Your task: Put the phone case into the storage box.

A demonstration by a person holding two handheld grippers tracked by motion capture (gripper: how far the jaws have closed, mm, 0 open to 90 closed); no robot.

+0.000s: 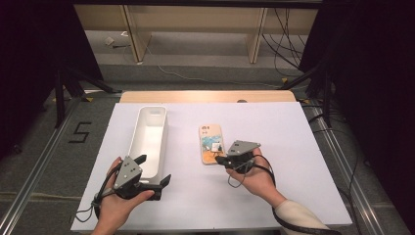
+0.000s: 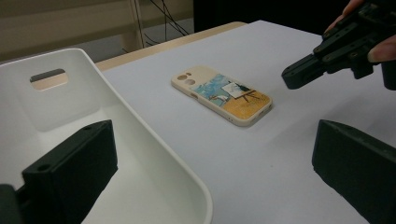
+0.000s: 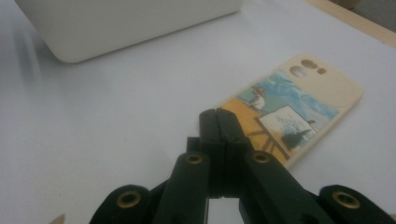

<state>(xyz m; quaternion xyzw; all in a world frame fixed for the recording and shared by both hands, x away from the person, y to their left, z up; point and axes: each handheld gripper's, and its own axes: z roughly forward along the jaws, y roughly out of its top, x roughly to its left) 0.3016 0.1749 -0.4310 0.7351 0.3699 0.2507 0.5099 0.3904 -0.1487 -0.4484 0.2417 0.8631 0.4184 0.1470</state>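
A cream phone case (image 1: 211,143) (image 2: 222,94) (image 3: 299,102) with a beach painting on its back lies flat on the white table sheet (image 1: 279,132). My right gripper (image 1: 220,159) (image 3: 218,114) is shut, its jaws pressed together with nothing between them; the tips sit over the case's near corner. From the left gripper view, that right gripper (image 2: 299,77) hovers just right of the case. A long white bin (image 1: 149,139) (image 2: 140,140) (image 3: 116,23) stands to the left, nothing inside it. My left gripper (image 1: 154,170) (image 2: 215,172) is open, one jaw inside the bin's near end, one outside.
The wooden table edge (image 1: 205,96) runs along the back of the sheet. Bare sheet lies right of the case and in front of both hands. Metal rails flank the table, and a black tape mark (image 1: 80,132) sits on the floor at left.
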